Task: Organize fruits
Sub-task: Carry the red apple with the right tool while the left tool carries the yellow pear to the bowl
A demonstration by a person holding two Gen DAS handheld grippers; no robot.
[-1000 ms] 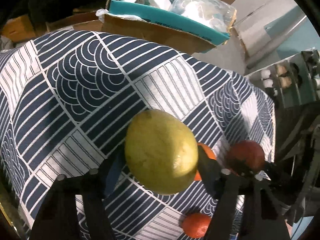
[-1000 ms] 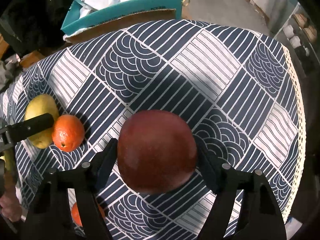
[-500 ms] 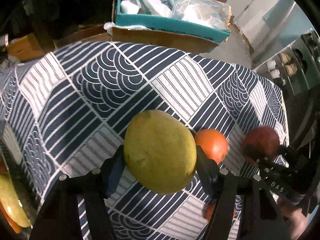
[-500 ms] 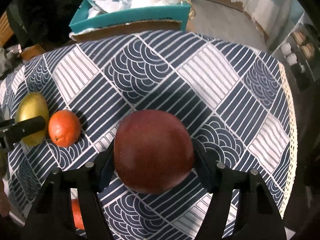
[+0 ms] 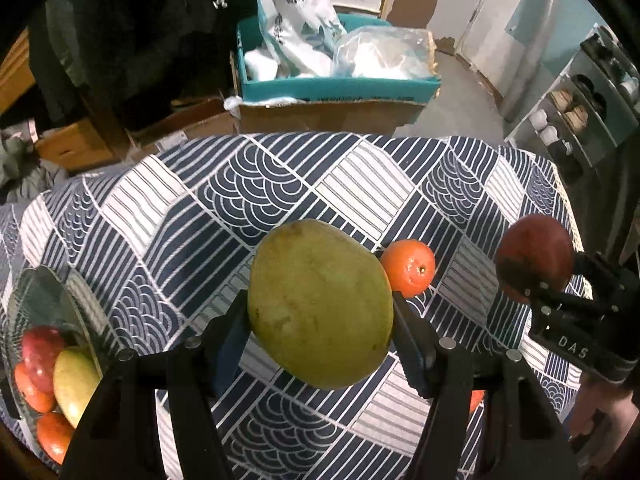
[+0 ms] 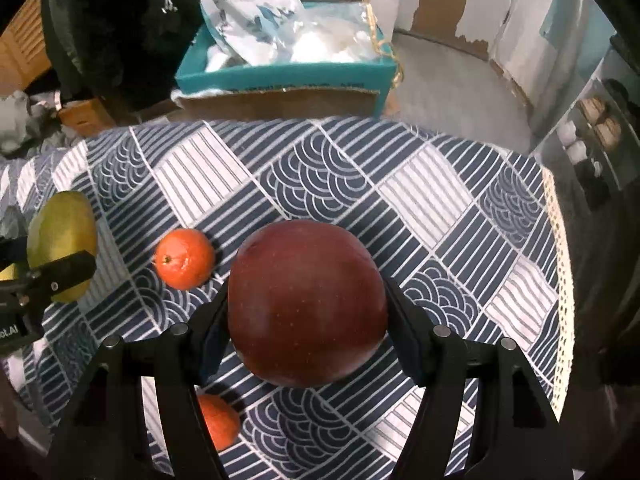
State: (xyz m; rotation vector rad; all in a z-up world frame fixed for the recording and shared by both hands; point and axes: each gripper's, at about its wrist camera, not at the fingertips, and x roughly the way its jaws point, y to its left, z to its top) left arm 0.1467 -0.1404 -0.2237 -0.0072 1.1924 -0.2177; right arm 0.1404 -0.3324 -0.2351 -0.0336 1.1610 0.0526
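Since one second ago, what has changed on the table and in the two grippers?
Both grippers have lifted their fruit higher above the tablecloth: the left gripper holds the green mango, the right gripper the red apple, on which its jaws have just been closing. A glass bowl of fruit has come into view. The two oranges lie where they were.

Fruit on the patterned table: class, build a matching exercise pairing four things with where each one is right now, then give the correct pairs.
Things:
1. yellow-green mango
2. dark red apple
3. orange beside the mango
4. glass bowl

Places:
A. lying loose on the tablecloth
B. clamped in the right gripper
C. at the table's left edge, fruit inside
D. clamped in the left gripper

Pairs: 1-D, 2-B, 3-A, 4-C
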